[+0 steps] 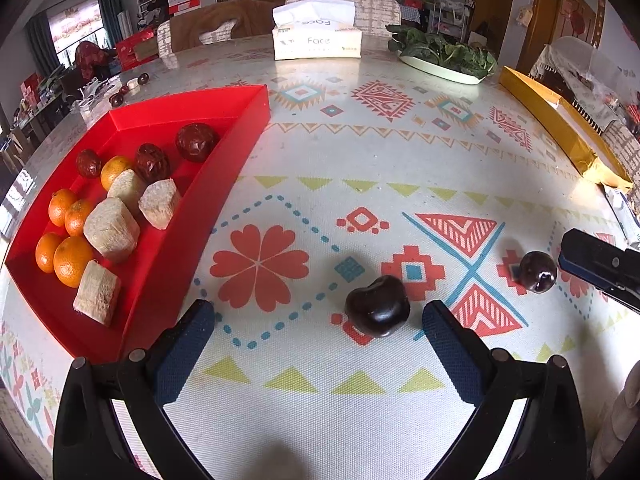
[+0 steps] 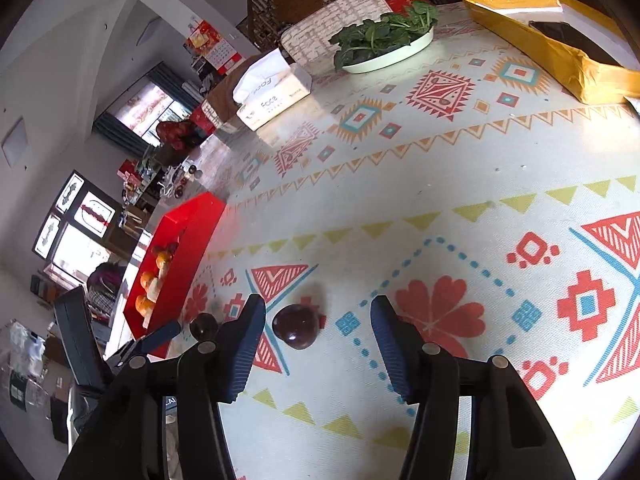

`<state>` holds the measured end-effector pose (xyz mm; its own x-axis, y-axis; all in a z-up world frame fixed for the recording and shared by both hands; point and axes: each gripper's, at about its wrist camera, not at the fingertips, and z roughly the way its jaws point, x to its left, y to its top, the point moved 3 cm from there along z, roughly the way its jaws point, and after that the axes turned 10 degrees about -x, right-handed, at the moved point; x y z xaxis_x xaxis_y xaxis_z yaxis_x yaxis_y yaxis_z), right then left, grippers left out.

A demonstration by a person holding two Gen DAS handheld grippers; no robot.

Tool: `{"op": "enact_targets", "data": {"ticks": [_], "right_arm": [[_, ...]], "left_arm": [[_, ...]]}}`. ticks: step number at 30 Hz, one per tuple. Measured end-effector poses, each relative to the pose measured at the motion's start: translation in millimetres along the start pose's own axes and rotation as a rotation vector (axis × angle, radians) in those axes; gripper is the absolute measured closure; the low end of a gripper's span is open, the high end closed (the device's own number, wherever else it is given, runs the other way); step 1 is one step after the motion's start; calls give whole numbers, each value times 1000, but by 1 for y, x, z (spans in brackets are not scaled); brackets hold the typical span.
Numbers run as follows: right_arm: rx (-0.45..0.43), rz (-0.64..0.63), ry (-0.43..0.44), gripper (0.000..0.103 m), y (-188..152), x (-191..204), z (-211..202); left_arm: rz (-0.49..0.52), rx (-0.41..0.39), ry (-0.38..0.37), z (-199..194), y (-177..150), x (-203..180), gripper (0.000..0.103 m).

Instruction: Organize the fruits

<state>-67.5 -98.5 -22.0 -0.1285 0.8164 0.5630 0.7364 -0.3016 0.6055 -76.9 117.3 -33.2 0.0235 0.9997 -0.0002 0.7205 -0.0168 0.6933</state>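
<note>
Two dark cherries lie on the patterned tablecloth. The nearer cherry [image 1: 378, 306] sits just ahead of my open left gripper [image 1: 318, 330], between its fingers and closer to the right one. The second cherry [image 1: 537, 271] [image 2: 296, 326] lies between the fingers of my open right gripper [image 2: 318, 322], nearer its left finger; that gripper shows at the right edge of the left wrist view [image 1: 600, 270]. The first cherry also shows in the right wrist view [image 2: 203, 326]. A red tray [image 1: 188, 216] [image 2: 188, 256] at left holds oranges [image 1: 72, 260], red dates [image 1: 152, 162] and pale sugarcane pieces [image 1: 110, 228].
A tissue box [image 1: 318, 38] [image 2: 272, 96] and a plate of leafy greens [image 1: 444, 58] [image 2: 384, 42] stand at the table's far side. A yellow box [image 1: 556, 124] [image 2: 560, 48] lies along the right edge. A few dates [image 1: 130, 88] lie beyond the tray.
</note>
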Motion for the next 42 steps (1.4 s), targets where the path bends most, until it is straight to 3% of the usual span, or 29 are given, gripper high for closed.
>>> {"op": "enact_targets", "data": {"ticks": [7, 10, 13, 16, 20, 26, 29, 35, 38, 42], "right_arm": [[27, -144, -66, 44, -13, 31, 12], [30, -205, -113, 53, -16, 38, 15], [21, -236, -150, 70, -18, 37, 15], [26, -141, -87, 74, -15, 24, 12], [39, 102, 51, 74, -12, -4, 4], [66, 556, 349, 74, -25, -49, -10], [66, 686, 449, 74, -33, -57, -19], [43, 729, 572, 73, -31, -49, -44], [-2, 648, 547, 73, -23, -38, -60], [-59, 551, 485, 73, -15, -28, -78]], "left_arm": [[1, 0, 0, 0, 0, -1, 0], [1, 1, 0, 0, 0, 0, 0], [0, 1, 1, 0, 0, -1, 0], [-1, 3, 1, 0, 0, -1, 0], [0, 3, -1, 1, 0, 0, 0], [5, 1, -14, -1, -3, 2, 0], [-16, -25, -42, -6, -2, 5, 0], [-36, -141, -140, -31, -2, 5, 0], [-7, -170, -175, -40, -4, -1, 0], [37, -152, -167, -41, -3, -11, 0]]}}
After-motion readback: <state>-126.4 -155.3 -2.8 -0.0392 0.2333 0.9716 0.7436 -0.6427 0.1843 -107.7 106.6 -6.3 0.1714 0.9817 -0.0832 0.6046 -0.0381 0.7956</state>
